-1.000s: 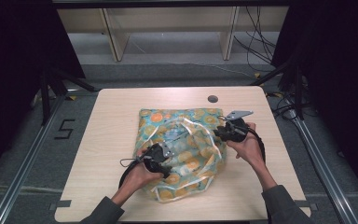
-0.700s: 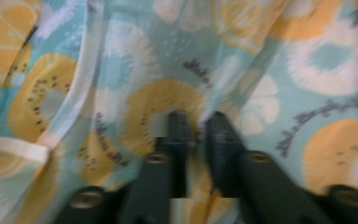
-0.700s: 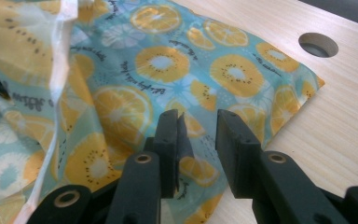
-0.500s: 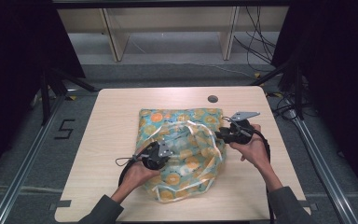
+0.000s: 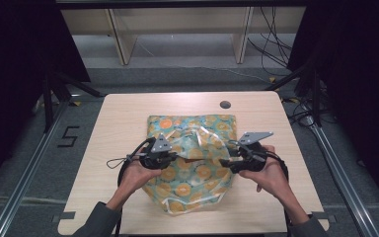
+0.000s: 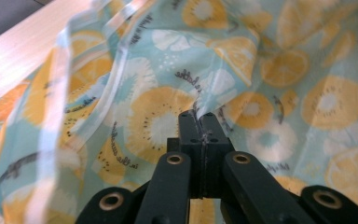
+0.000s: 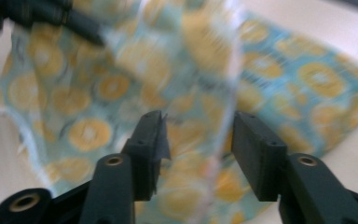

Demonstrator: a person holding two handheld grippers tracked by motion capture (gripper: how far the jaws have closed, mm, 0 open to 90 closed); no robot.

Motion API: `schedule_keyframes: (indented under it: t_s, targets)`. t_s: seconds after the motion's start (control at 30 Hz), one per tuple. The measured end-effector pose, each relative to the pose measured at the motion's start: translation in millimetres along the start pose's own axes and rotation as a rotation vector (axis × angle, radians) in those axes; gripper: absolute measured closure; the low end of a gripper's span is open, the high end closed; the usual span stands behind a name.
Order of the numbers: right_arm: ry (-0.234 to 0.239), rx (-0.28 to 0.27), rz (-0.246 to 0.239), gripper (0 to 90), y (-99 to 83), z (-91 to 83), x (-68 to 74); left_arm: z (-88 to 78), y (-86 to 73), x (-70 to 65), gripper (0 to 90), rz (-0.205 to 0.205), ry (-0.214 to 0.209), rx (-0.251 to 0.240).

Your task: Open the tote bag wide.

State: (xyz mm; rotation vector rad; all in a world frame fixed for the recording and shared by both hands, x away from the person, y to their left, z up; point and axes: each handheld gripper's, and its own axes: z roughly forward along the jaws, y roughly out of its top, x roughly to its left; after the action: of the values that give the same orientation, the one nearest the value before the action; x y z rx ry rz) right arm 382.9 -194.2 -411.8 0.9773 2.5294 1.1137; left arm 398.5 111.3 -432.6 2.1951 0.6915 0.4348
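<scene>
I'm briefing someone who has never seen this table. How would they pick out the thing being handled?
On the pale wooden table, look at the middle, between the two hands. There lies a see-through plastic bag printed with orange citrus slices on pale teal. The left hand-held gripper pinches its film shut; the only other mark on the table is a small dark hole.

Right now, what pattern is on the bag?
Orange and lemon slices on pale teal, clearest in the left gripper view: bag.

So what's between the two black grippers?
The high view shows the lifted, see-through orange-slice-patterned plastic bag spanning from the left gripper to the right gripper.
</scene>
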Motion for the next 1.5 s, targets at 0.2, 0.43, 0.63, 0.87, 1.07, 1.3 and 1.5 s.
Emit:
schedule_keyframes:
  t_s: [0.2,0.43,0.63,0.87,1.07,1.3,1.5]
  targets:
    - [-0.066,0.076,-0.073,83.7,-11.2,18.3,-8.9,-13.2,0.1,-6.1,89.7,-0.017,-0.084,-0.028]
    - [-0.131,-0.006,-0.025,88.0,-10.7,-6.8,-38.2,-44.0,14.2,-8.9,89.7,-0.071,-0.233,-0.159]
    - [-0.180,0.006,0.002,88.0,-6.0,2.4,-54.4,-39.8,47.5,28.0,89.7,-0.116,-0.131,-0.209]
    - [-0.168,0.058,0.061,89.1,-11.3,37.8,-79.3,8.9,54.5,77.9,89.7,-0.195,-0.010,-0.124]
    - [-0.173,0.129,0.040,86.6,-16.4,47.1,-91.4,48.1,39.9,99.0,89.7,-0.277,0.022,-0.039]
    - [-0.197,0.006,0.055,74.4,1.2,8.1,-78.8,60.4,27.2,109.0,89.7,-0.324,0.022,0.007]
    - [-0.051,-0.106,-0.065,72.1,31.0,-8.5,-30.3,52.9,30.0,109.0,89.5,-0.319,0.011,0.022]
